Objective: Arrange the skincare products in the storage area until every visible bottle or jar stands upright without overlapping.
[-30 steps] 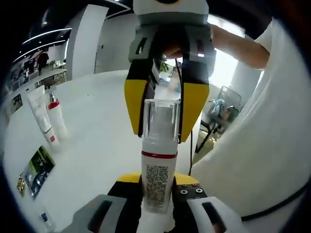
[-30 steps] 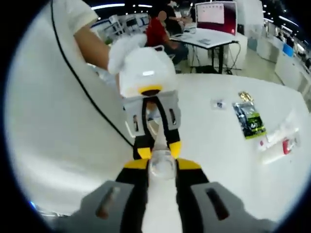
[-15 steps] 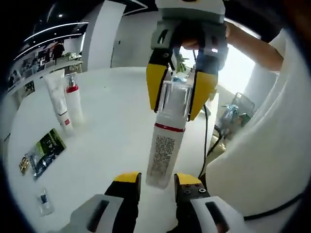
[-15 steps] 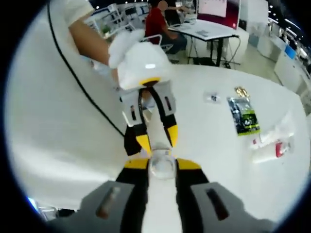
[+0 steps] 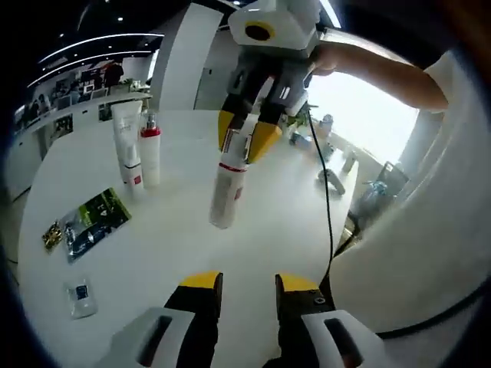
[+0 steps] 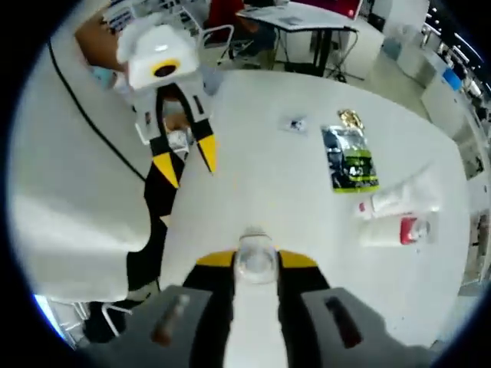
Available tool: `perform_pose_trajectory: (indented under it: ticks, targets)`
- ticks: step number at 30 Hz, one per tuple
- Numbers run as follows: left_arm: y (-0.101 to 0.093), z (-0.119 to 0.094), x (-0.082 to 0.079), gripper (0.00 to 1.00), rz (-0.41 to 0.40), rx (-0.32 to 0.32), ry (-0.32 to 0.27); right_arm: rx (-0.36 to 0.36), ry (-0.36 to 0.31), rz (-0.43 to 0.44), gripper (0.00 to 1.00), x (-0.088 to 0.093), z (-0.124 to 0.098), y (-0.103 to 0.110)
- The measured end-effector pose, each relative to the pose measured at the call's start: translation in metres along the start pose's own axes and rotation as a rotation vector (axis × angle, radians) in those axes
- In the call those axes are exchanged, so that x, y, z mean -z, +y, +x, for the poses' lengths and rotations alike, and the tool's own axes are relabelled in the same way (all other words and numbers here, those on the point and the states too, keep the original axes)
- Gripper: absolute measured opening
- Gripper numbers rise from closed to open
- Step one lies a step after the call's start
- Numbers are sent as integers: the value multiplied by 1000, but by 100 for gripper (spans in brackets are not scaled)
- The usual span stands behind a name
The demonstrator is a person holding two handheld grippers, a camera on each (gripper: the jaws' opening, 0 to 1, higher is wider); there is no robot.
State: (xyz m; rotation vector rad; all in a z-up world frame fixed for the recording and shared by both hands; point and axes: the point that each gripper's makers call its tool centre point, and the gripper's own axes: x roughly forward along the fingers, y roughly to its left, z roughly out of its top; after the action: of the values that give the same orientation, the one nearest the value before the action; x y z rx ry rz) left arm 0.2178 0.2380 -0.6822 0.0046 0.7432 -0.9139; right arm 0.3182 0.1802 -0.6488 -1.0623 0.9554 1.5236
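Note:
A white bottle (image 5: pixel 225 198) with a red band and a clear cap hangs above the white table (image 5: pixel 153 261), tilted, with its base free. My right gripper (image 5: pixel 244 142) is shut on its cap end. In the right gripper view the same bottle (image 6: pixel 255 314) runs between my right gripper's (image 6: pixel 255 259) jaws. My left gripper (image 5: pixel 249 284) stands open with nothing in it, well apart from the bottle's base; in the right gripper view this left gripper (image 6: pixel 186 165) sits beyond the cap. A white tube (image 5: pixel 125 147) and a red-capped bottle (image 5: pixel 150 156) stand upright together at the left.
A green packet (image 5: pixel 96 222), a gold sachet (image 5: pixel 52 234) and a small clear sachet (image 5: pixel 79 295) lie flat on the table. A black cable (image 5: pixel 326 199) hangs by the table's right edge. A person's arm and white shirt (image 5: pixel 430 230) fill the right side.
My left gripper has let go of the bottle's base and drawn back from it. The right gripper keeps the bottle by its cap, now farther off.

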Motion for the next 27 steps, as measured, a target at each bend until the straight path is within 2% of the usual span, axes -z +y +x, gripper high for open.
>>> perform_pose_trajectory:
  ticks: [7, 17, 27]
  targets:
    - [2, -2, 4, 29, -6, -6, 0, 35, 37, 10, 20, 7, 2, -32]
    - [5, -6, 4, 29, -29, -29, -17, 42, 91, -13, 20, 16, 4, -54]
    - [9, -12, 9, 29, -47, -50, -22, 62, 110, -14, 21, 18, 8, -76]
